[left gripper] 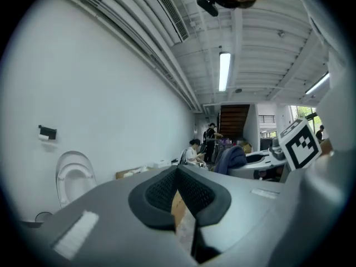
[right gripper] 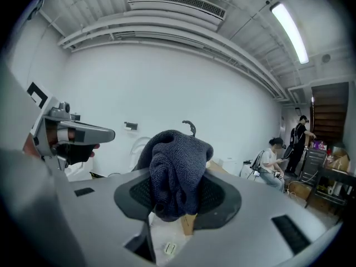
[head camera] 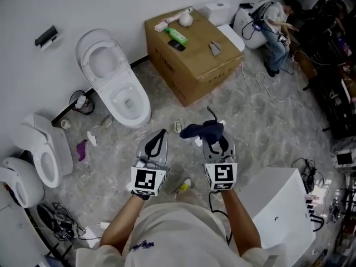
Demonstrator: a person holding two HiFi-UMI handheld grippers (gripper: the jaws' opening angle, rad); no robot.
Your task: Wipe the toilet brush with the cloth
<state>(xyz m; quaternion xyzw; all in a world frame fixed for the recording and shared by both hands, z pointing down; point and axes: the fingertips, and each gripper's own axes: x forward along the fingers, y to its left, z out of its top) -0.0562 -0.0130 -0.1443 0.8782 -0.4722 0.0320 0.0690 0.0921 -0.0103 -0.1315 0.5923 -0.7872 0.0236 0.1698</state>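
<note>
My right gripper pinches the cloth; left gripper closed, empty; toilet at 11 o'clock, cardboard box at 12.

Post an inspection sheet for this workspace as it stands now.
Surface: grey marbled floor, littered.
Job's things: cloth, dark blue, bunched in the right gripper; toilet brush not made out.
Clutter: purple scrap and paper bits on the floor; green container among small items on the cardboard box.
Grippers: left gripper jaws together, nothing between; right gripper shut on the cloth.
Cables: white cable loose on the floor beside the box; black coil by the wall.
Surroundings: open toilet, white cabinet, seated person.
</note>
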